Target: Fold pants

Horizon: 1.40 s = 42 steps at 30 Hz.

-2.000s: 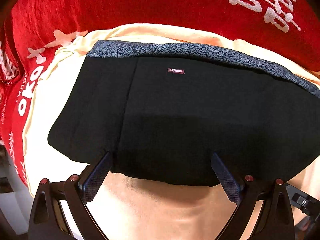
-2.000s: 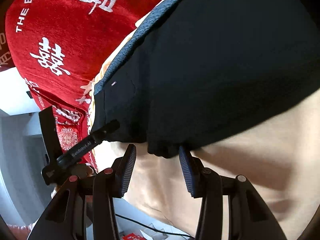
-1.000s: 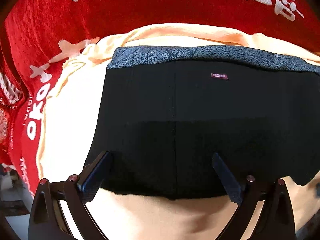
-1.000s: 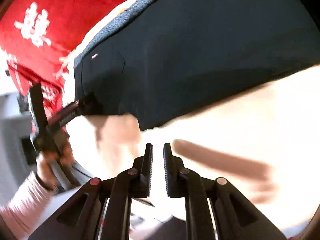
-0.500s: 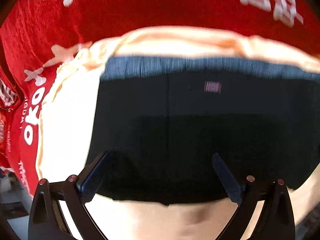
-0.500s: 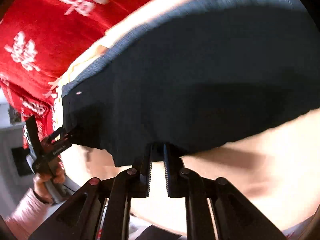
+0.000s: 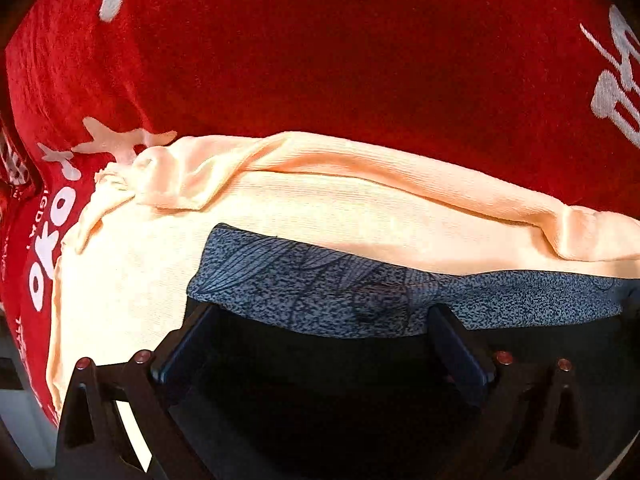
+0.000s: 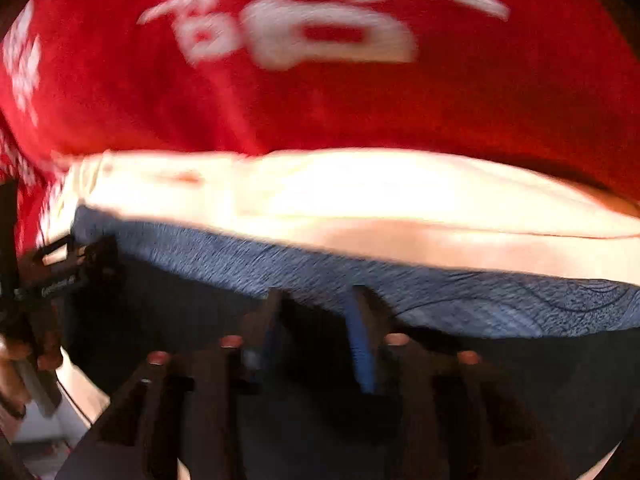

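Note:
The black pants (image 7: 320, 392) with a grey-blue patterned waistband (image 7: 328, 288) lie folded on a cream cloth (image 7: 320, 204). My left gripper (image 7: 320, 320) is open, its fingers spread wide over the black fabric just below the waistband. My right gripper (image 8: 316, 312) is partly open over the pants (image 8: 520, 380) near the waistband (image 8: 480, 300); this view is blurred. The left gripper also shows at the left edge of the right wrist view (image 8: 56, 276), at the pants' left corner.
A red blanket with white characters (image 7: 320, 52) covers the surface beyond the cream cloth and shows in the right wrist view (image 8: 320, 92). A hand holds the left gripper's handle (image 8: 24, 356). White floor or furniture lies at the lower left (image 7: 20, 412).
Both grippers have moved forward over the pants to the waistband. The right gripper, shut half a second ago, has opened partly. The left gripper stays open.

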Motion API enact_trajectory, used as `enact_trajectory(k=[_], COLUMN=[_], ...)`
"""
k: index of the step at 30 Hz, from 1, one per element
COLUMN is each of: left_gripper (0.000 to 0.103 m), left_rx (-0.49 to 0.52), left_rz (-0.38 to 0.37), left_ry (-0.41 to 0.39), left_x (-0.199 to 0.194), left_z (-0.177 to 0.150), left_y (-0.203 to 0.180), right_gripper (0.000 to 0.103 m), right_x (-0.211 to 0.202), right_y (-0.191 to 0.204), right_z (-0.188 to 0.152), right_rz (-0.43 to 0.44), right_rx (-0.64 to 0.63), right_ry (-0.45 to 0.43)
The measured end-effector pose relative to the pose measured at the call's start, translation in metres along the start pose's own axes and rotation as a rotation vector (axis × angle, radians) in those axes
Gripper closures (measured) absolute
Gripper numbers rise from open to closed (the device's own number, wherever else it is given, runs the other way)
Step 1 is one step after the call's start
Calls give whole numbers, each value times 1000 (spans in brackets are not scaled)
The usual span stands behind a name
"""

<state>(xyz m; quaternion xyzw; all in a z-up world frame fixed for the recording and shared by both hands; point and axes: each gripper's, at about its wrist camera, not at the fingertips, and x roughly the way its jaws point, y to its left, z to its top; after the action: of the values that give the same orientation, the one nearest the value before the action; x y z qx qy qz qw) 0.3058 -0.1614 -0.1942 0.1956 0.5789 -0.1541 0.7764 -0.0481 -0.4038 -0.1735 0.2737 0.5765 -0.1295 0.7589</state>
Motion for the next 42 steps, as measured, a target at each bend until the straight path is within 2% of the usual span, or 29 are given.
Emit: enact_trajectory(k=[3, 7, 9, 11, 14, 17, 23, 28, 33, 42], left_gripper=[0, 0, 0, 0, 0, 0, 0, 0, 0, 0], left_rx=[22, 29, 68, 96, 116, 140, 178, 231, 277, 351], left_rz=[10, 37, 37, 33, 9, -5, -38, -56, -50, -75], left_ry=[-1, 25, 23, 34, 64, 90, 137, 153, 155, 139], left_x=[-3, -20, -36, -48, -67, -72, -96, -108, -115, -134], left_z=[-3, -15, -24, -35, -55, -62, -89, -101, -103, -102], left_y=[1, 3, -6, -18, -47, -69, -137, -175, -209, -296], right_gripper=[74, 68, 53, 47, 47, 47, 47, 47, 47, 47], right_x=[-9, -33, -48, -60, -71, -80, -103, -116, -120, -149], right_y=[-29, -51, -60, -70, -75, -88, -119, -138, -158, -230], right_z=[1, -9, -22, -39, -66, -95, -140, -161, -168, -183], right_rz=[-64, -83, -76, -75, -50, -33, 5, 16, 28, 16], right_rx=[67, 105, 122, 148, 192, 246, 309, 337, 384, 457], right_ry=[-12, -8, -7, -1, 24, 49, 69, 74, 63, 27])
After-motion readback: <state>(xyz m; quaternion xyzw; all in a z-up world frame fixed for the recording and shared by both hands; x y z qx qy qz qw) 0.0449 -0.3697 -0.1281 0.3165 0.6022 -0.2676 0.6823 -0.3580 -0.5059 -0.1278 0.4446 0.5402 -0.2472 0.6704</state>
